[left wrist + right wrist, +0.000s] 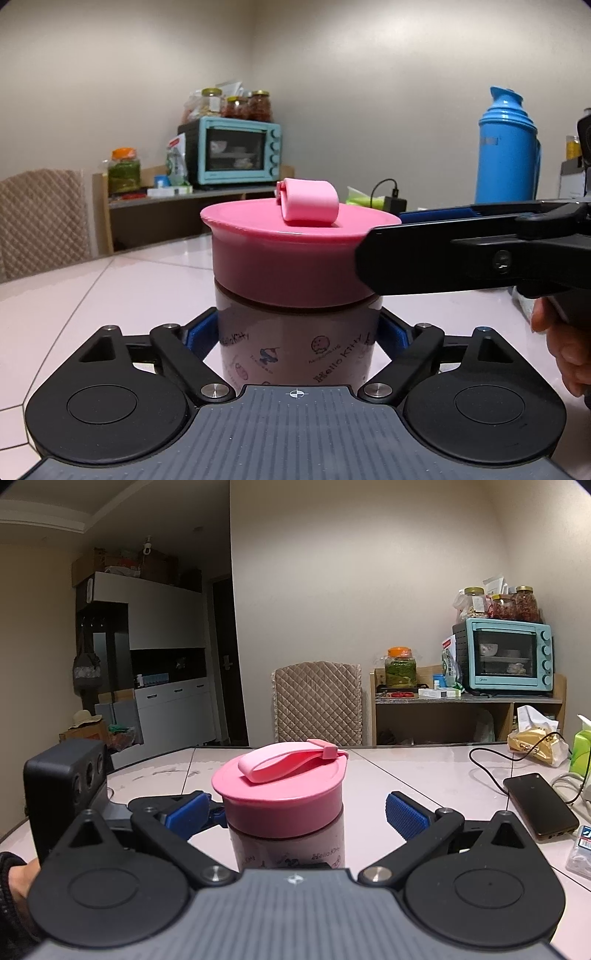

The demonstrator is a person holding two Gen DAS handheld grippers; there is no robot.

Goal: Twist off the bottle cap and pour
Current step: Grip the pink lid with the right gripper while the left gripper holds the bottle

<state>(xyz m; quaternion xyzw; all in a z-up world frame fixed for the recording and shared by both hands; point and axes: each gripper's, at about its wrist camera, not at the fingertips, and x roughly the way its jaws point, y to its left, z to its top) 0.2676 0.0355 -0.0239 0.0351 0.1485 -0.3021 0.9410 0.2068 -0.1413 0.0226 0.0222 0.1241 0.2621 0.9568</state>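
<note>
A bottle [295, 343] with printed cartoon lettering stands upright on the pale table. It wears a wide pink screw cap [288, 254] with a folded pink strap [310, 203] on top. My left gripper [297, 332] is shut on the bottle's body, its blue pads [201, 334] pressed on both sides below the cap. My right gripper [295, 812] reaches in from the right at cap height and is open. Its blue pads [406, 816] stand on either side of the cap [280, 805], with a clear gap on the right side.
A blue thermos [506, 147] stands at the back right. A dark phone [539, 805] with a cable, a small box and a tissue pack [535, 738] lie to the right on the table [424, 771]. Behind are a quilted chair [317, 701] and a shelf with a teal oven [506, 657].
</note>
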